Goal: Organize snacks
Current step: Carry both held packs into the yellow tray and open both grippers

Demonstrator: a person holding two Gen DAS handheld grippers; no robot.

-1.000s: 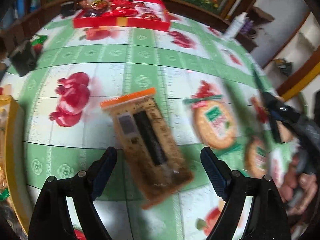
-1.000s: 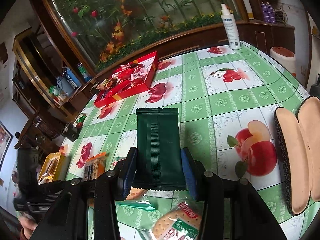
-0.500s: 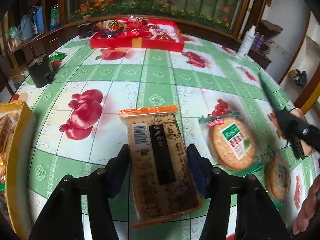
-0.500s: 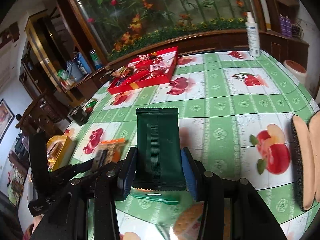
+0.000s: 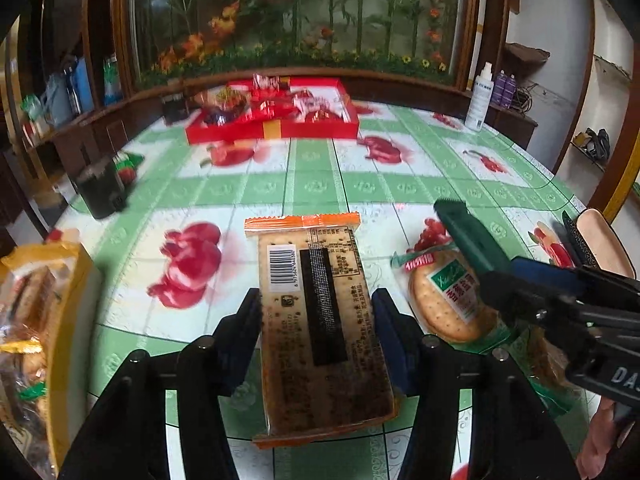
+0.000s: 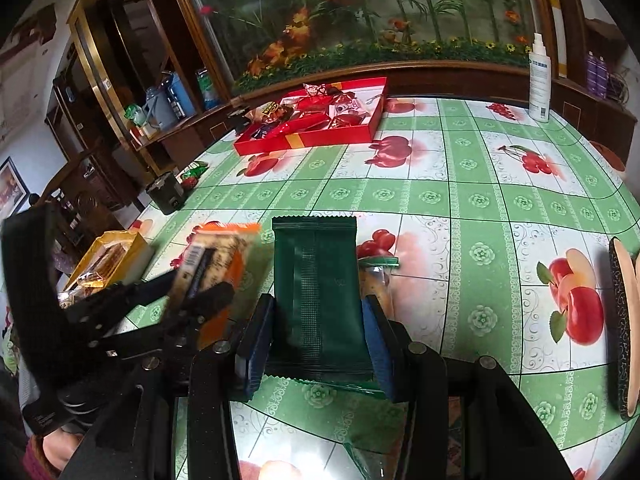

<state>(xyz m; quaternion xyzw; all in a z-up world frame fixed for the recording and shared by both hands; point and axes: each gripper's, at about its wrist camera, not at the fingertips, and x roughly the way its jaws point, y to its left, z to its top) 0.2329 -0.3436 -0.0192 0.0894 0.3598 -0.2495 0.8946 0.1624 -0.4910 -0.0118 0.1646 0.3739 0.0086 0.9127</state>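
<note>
With both hands already loaded, the sorting looks to be somewhere in its middle stretch rather than near its end. The left hand-held gripper (image 5: 316, 320) has just closed its jaws on the orange-edged cracker packet (image 5: 316, 320), and the pads now press both long sides of it; in the right wrist view the packet appears raised off the counter (image 6: 460, 200), though that part is blurred. The right hand-held gripper (image 6: 318, 336) is clamped on a dark green packet (image 6: 316, 280), held up above the near part of the counter.

What seems done: the red tray (image 6: 320, 120) at the far edge of the counter already holds a heap of wrapped sweets, and a yellow box (image 6: 116, 256) at the left edge holds several biscuit packets.

What seems left: a round-cracker packet (image 5: 448, 296) lies loose near the near right of the counter, just beside the right hand-held gripper in the left wrist view, and more wrappers show at the near edge beneath the grippers. A small red-and-green wrapper (image 6: 194, 172) lies at the left edge next to a dark square object (image 6: 166, 196). Whether the two held packets belong in the tray or the box cannot be told. The spray bottle (image 6: 540, 76) at the far right corner appears to be no part of the job.
</note>
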